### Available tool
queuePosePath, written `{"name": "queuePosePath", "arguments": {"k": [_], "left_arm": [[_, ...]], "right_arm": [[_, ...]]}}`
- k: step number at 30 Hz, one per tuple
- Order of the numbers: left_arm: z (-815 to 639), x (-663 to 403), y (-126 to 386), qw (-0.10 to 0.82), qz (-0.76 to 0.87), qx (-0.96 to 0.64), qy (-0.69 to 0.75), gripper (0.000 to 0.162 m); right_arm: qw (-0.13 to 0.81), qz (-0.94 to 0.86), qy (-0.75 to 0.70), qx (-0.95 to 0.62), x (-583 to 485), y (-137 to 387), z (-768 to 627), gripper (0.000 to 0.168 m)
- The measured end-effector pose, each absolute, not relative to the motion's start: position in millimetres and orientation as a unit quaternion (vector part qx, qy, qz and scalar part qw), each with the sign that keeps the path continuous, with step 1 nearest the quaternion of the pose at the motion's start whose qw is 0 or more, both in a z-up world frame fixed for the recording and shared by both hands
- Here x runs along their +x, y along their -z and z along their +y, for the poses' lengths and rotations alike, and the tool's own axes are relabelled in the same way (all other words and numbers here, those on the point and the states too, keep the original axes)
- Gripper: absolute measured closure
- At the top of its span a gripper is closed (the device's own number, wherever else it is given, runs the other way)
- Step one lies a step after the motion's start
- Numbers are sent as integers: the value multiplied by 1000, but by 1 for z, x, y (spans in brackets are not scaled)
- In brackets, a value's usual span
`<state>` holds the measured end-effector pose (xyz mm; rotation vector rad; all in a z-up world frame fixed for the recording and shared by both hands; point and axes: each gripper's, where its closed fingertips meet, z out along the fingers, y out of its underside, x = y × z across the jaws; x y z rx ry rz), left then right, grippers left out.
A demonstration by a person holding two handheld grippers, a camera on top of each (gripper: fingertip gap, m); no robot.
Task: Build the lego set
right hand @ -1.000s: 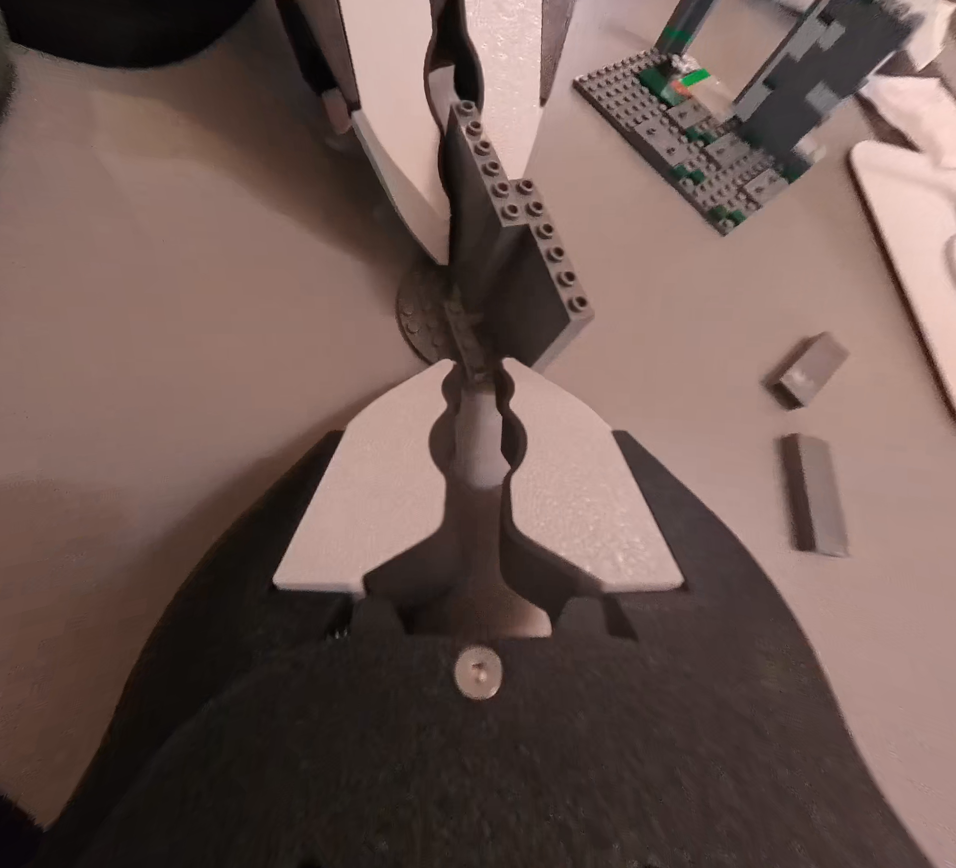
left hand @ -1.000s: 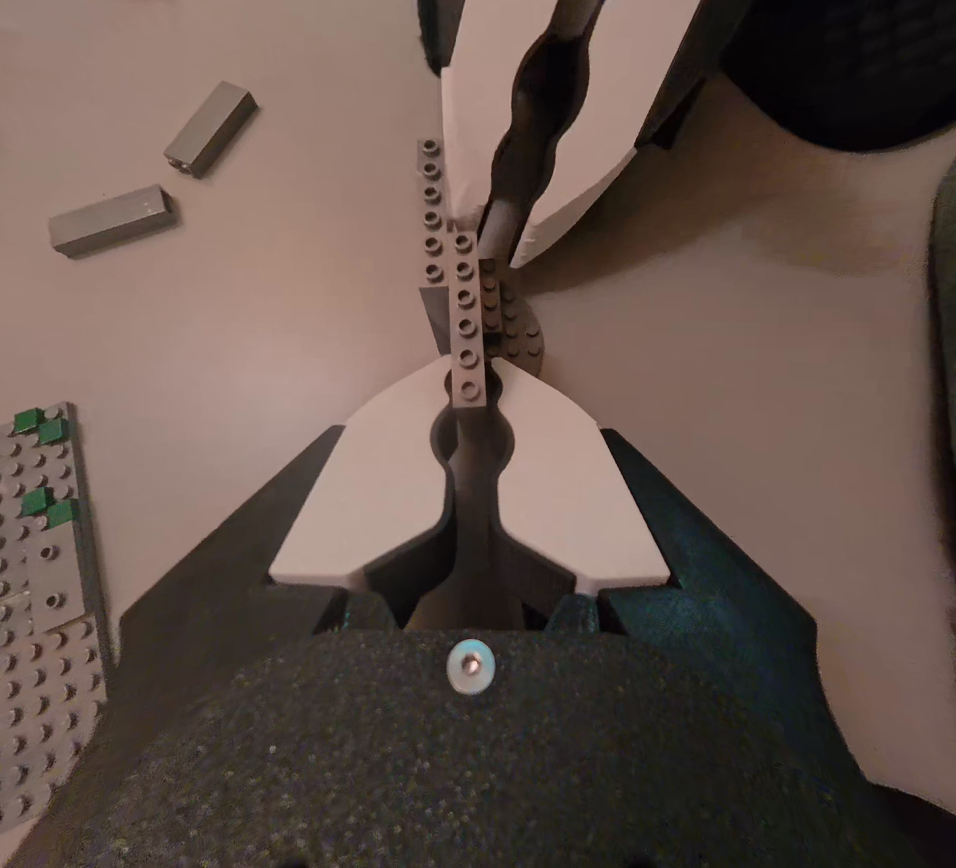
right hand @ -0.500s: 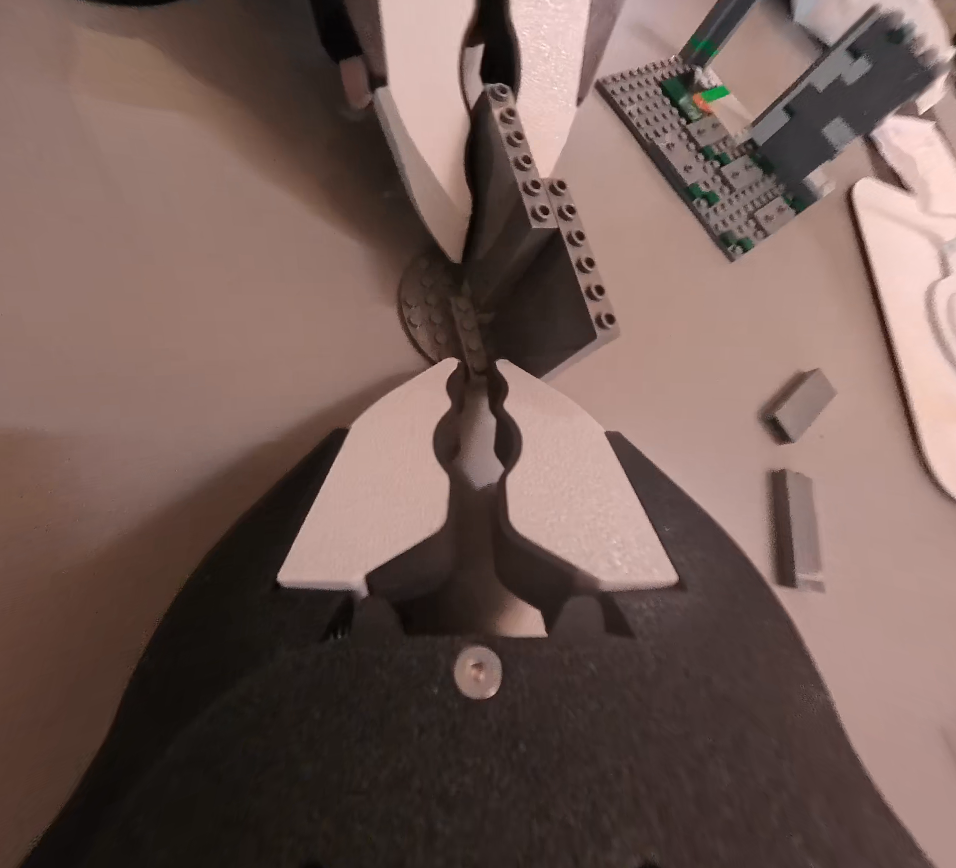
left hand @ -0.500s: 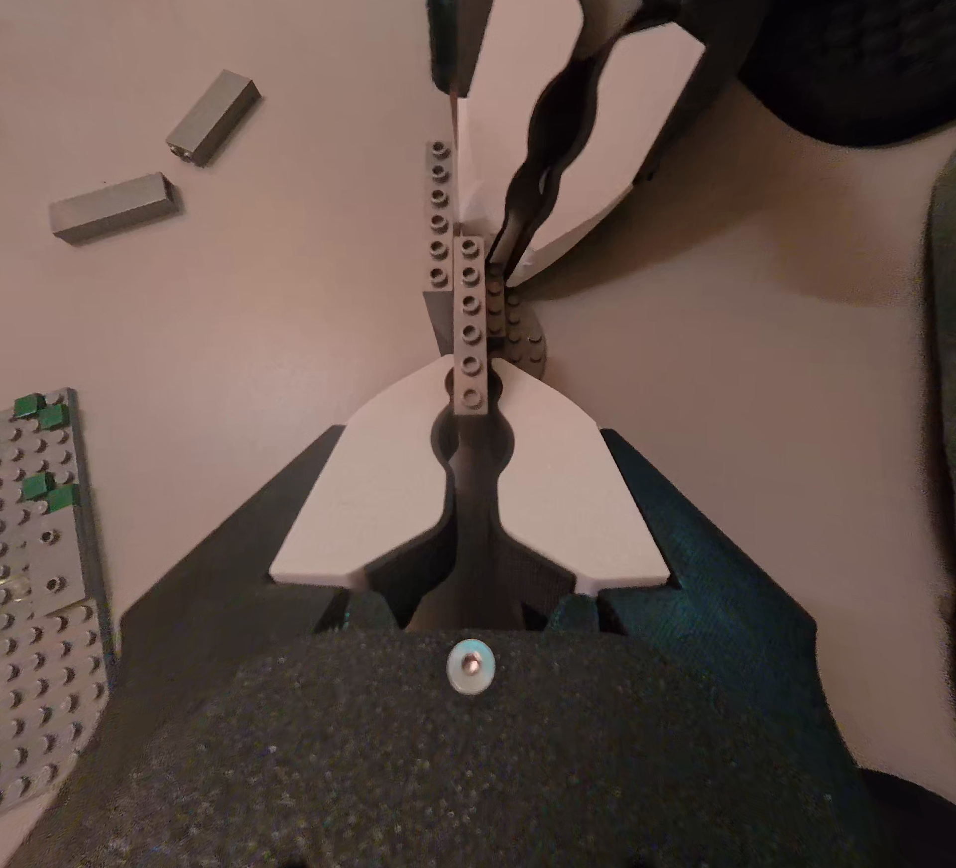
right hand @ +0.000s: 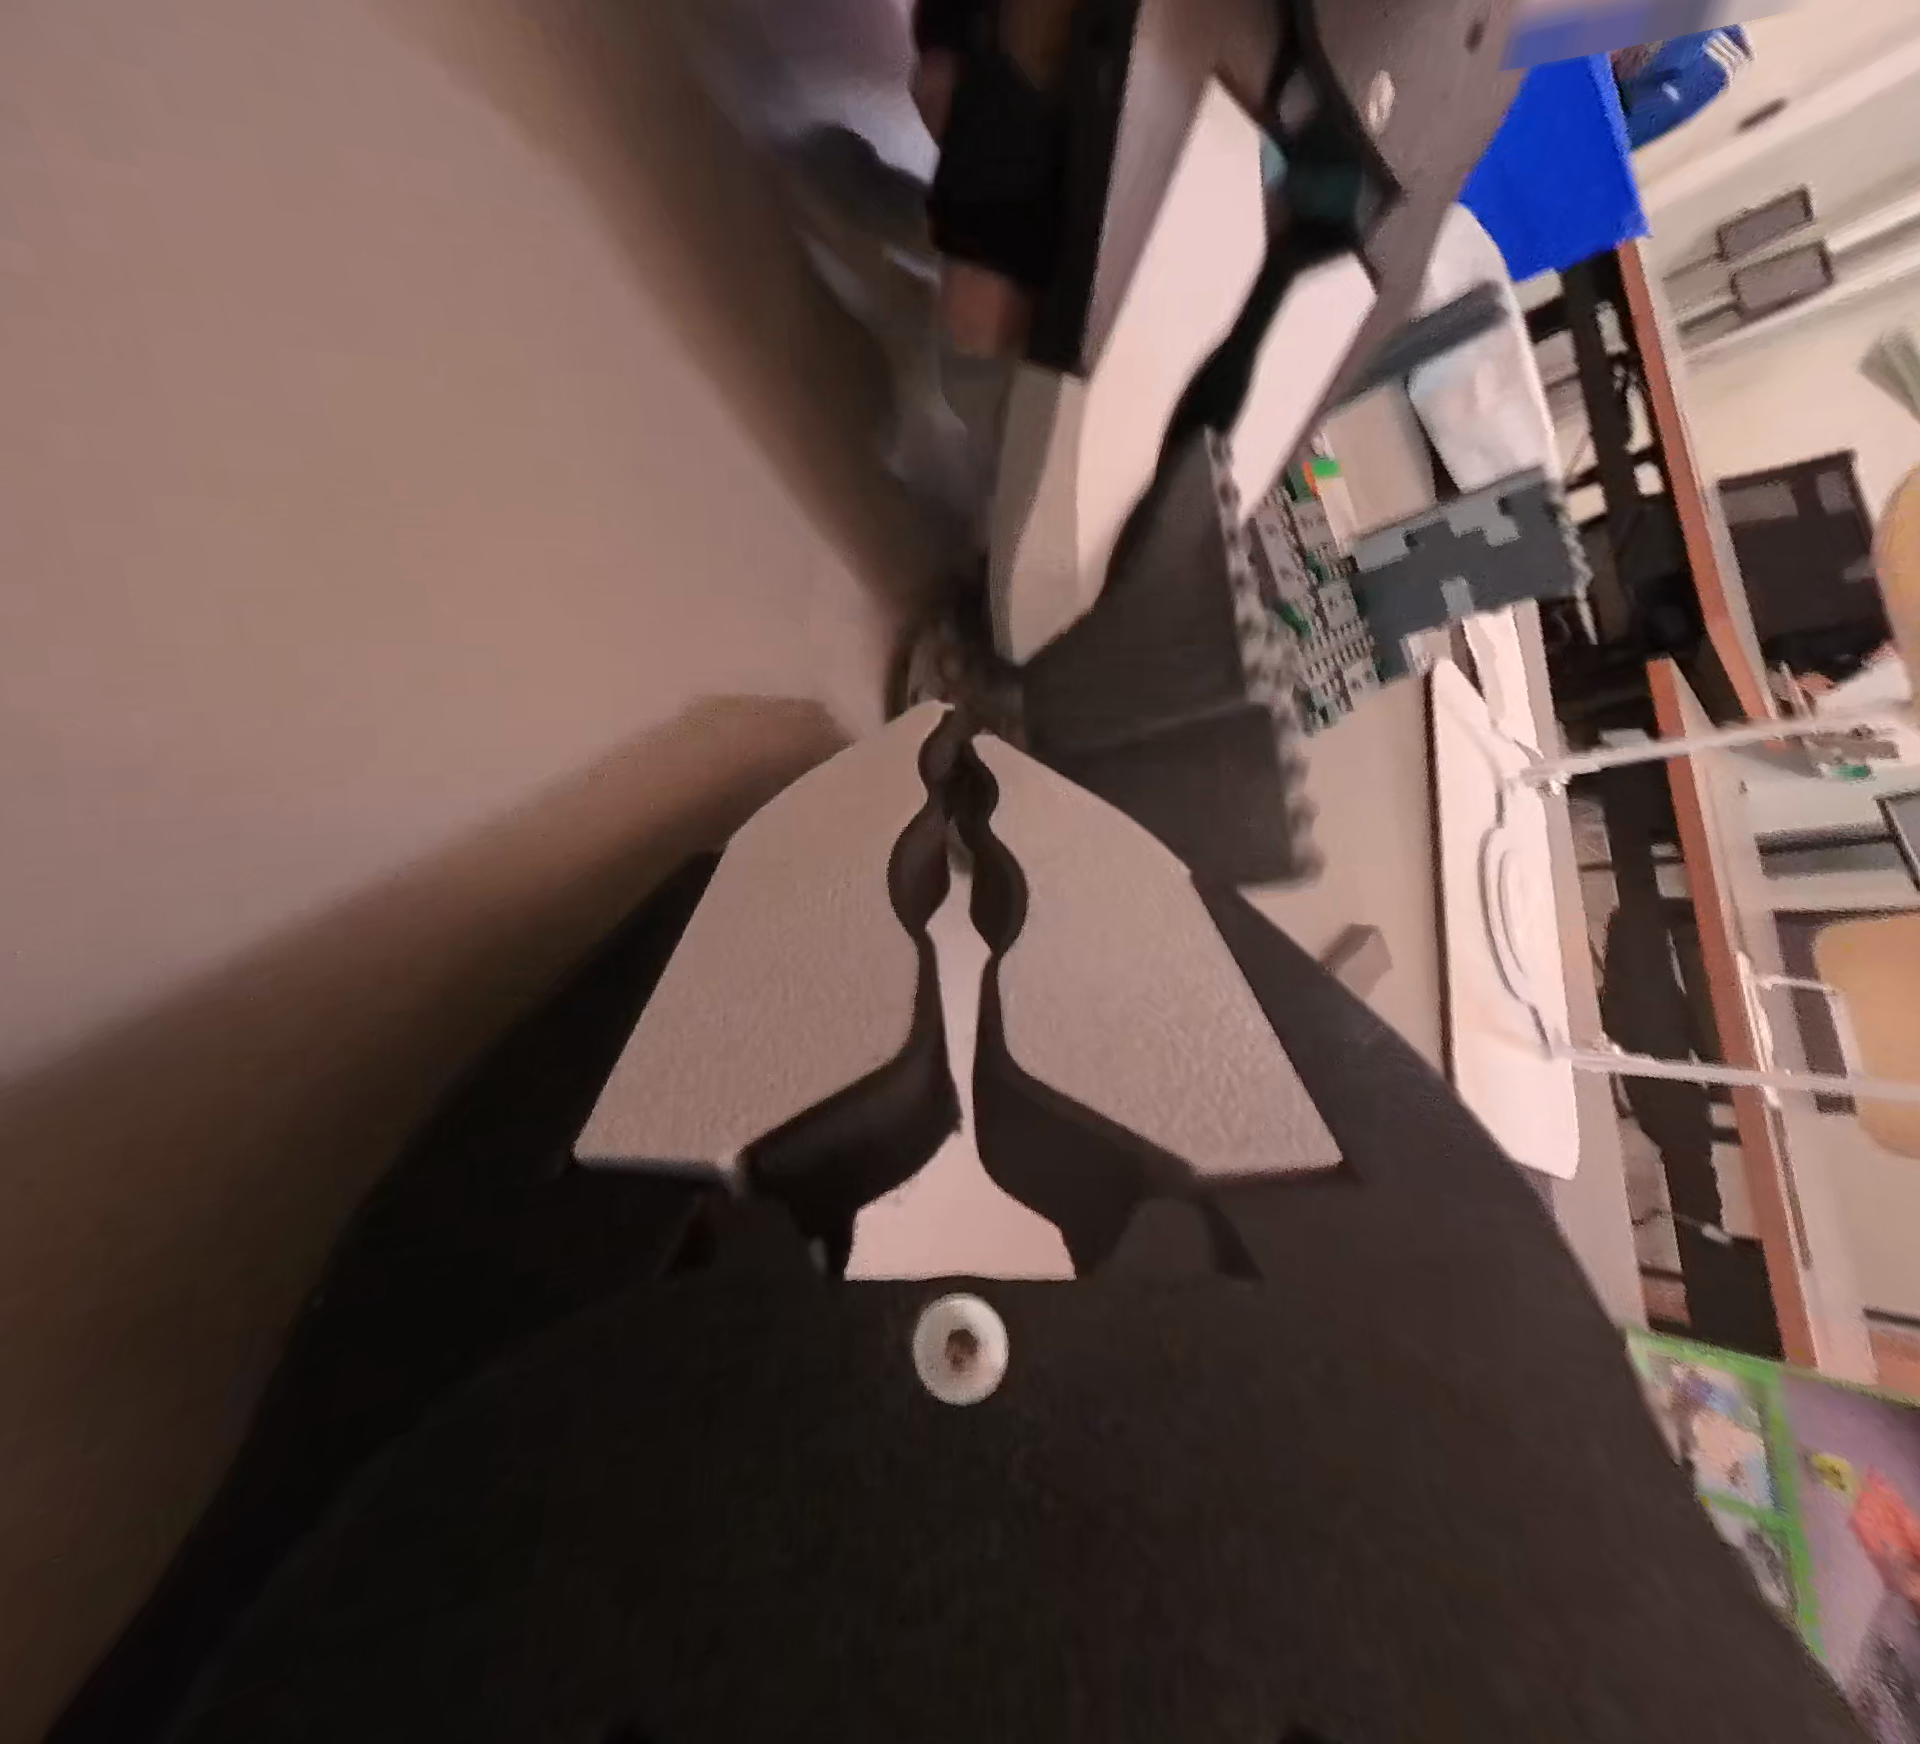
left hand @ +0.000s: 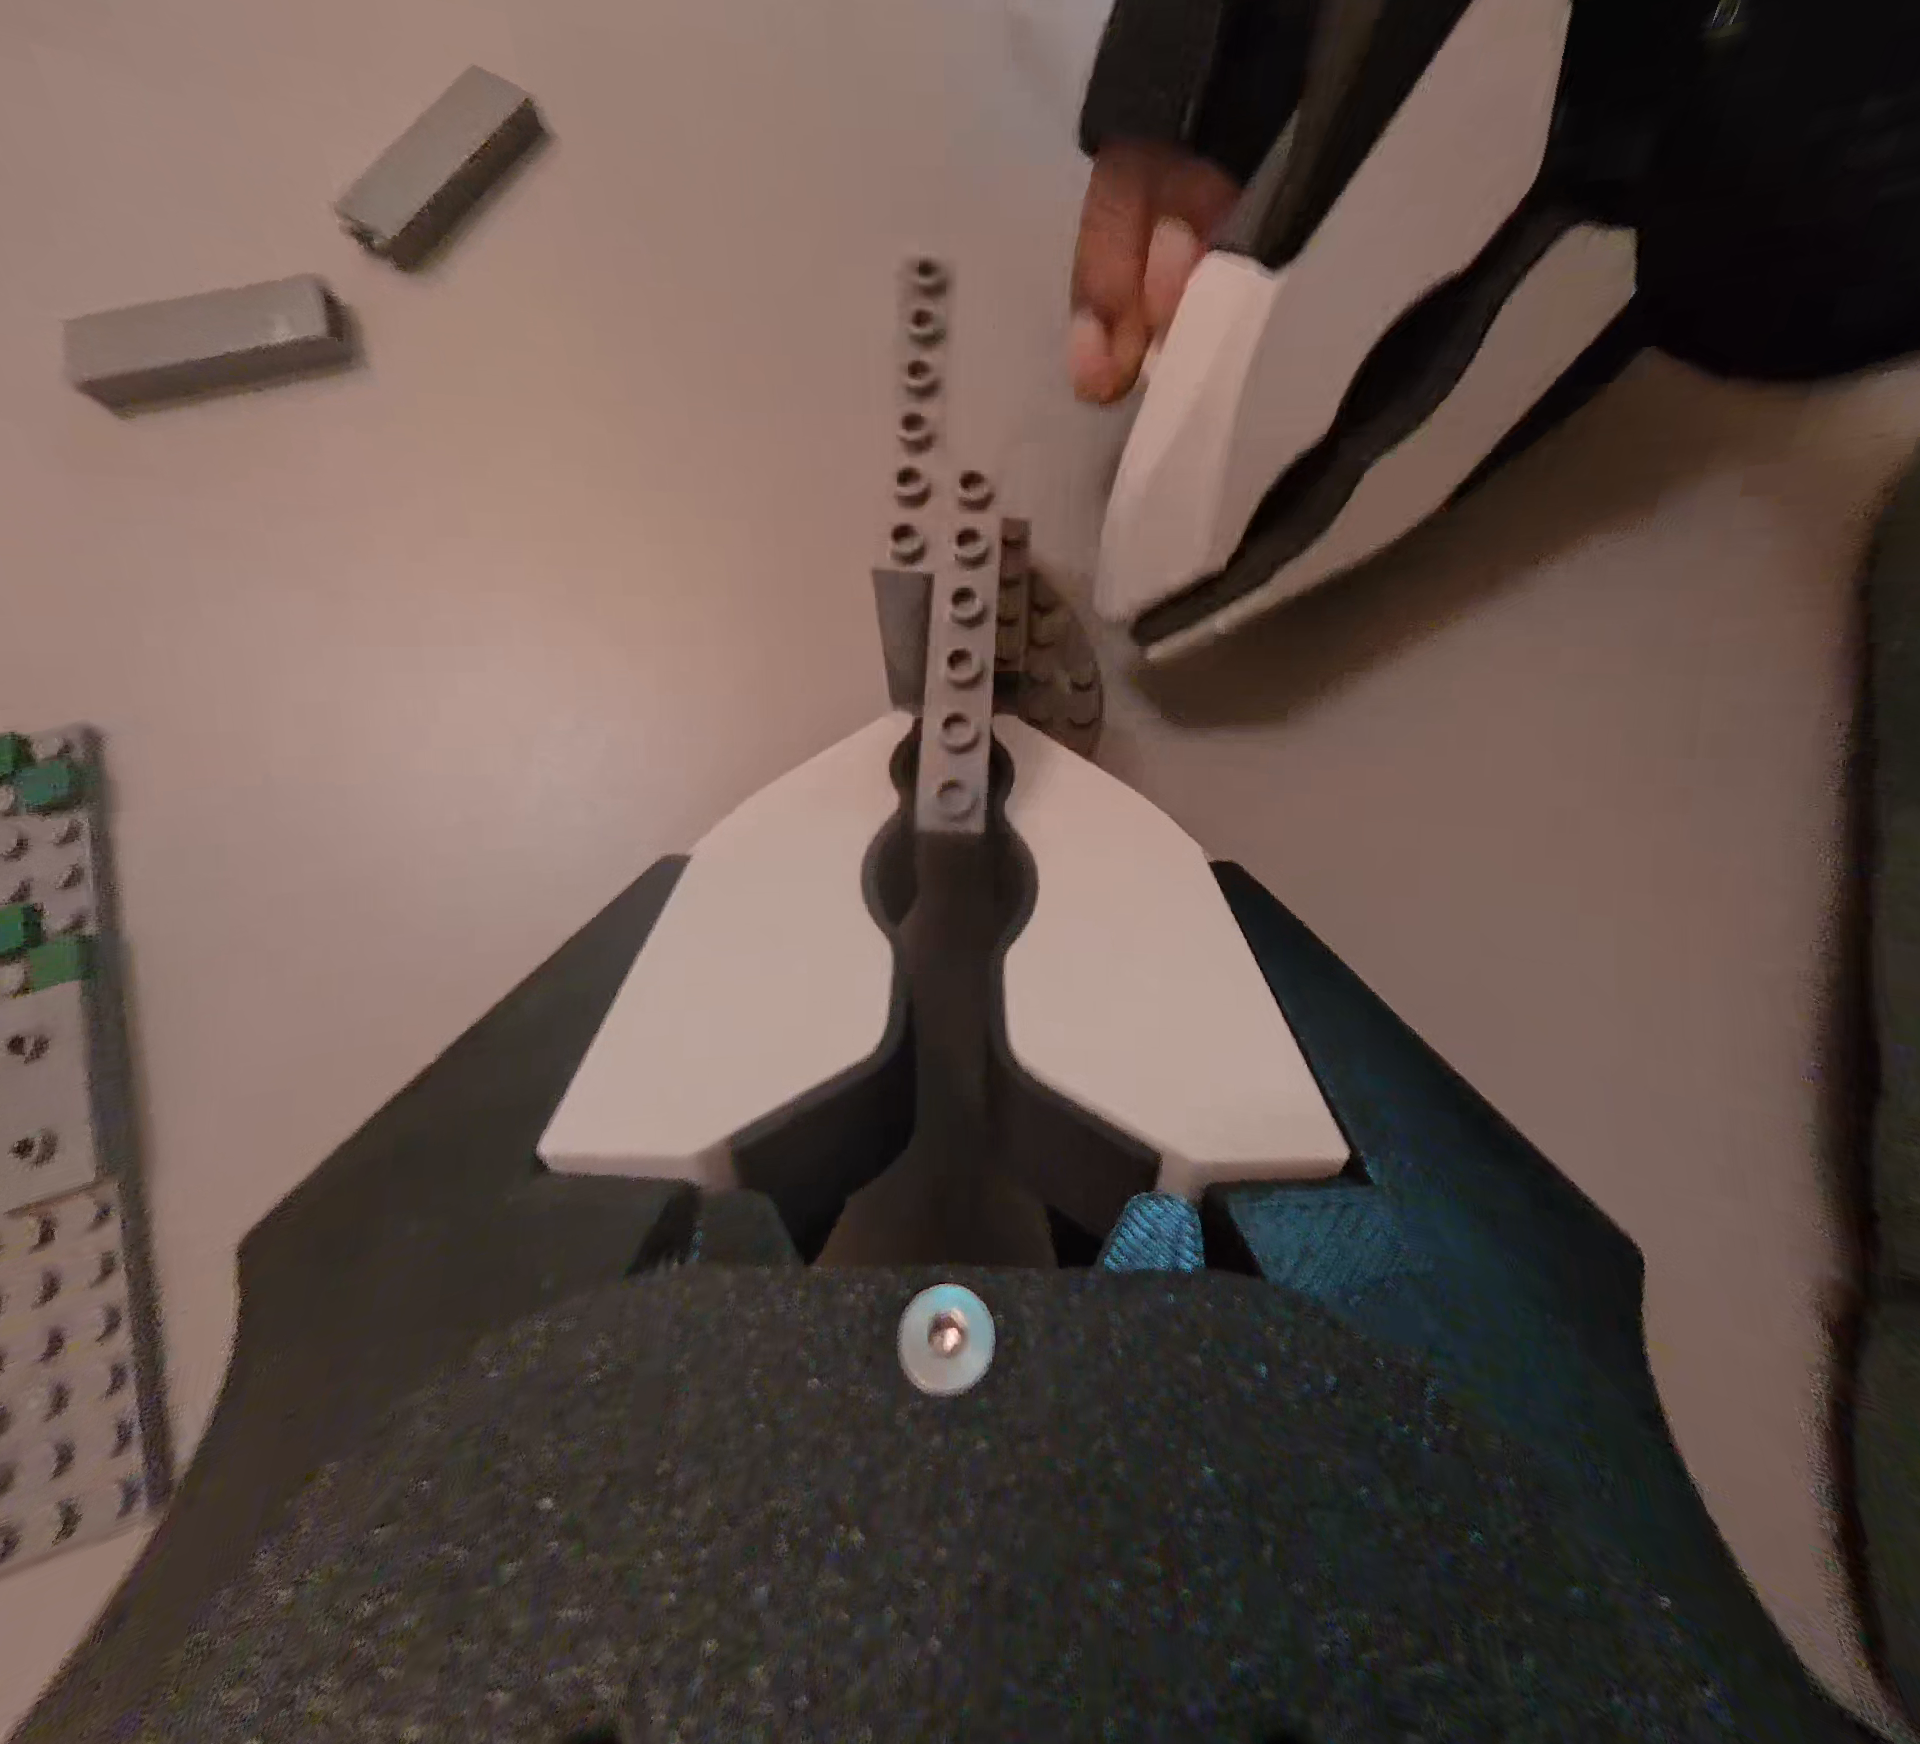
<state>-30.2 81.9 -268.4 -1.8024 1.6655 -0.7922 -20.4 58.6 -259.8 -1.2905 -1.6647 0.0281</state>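
The left gripper [left hand: 954, 749] has its jaws clamped on the near end of a grey wall piece [left hand: 961, 655], a narrow assembly of dark grey lego seen from its studded top edge. A second studded strip [left hand: 920, 416] of the same assembly runs on away from the gripper, slightly to the left. At its foot, on the right, part of a round dark grey plate [left hand: 1070, 676] shows against the table [left hand: 623, 551].

The right gripper [left hand: 1132, 624] sits to the right of the assembly, apart from it, tilted, with a person's hand [left hand: 1132, 271] on it. In its own view, which is heavily blurred, its jaws [right hand: 961, 738] are together, with only a thin wavy slit between the pads and nothing visible in them.

On the table's far left lie two loose grey bricks [left hand: 208, 338] [left hand: 442, 162], near each other but not touching. At the near left edge lies a grey baseplate [left hand: 62, 1279] with a few green pieces [left hand: 42, 780] on it. In the right wrist view a stepped grey wall [right hand: 1455, 572] stands on a studded base to the right.
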Motion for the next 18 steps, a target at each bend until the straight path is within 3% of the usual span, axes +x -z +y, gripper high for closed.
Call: {"name": "queuePosePath", "arguments": {"k": [12, 18], "left_arm": [[75, -34, 268, 272, 651, -644, 295, 154], [70, -35, 268, 263, 662, -632, 306, 153]], "right_arm": [[454, -622, -66, -635, -6, 263, 69, 166], [414, -623, -83, -659, -9, 270, 63, 151]]}}
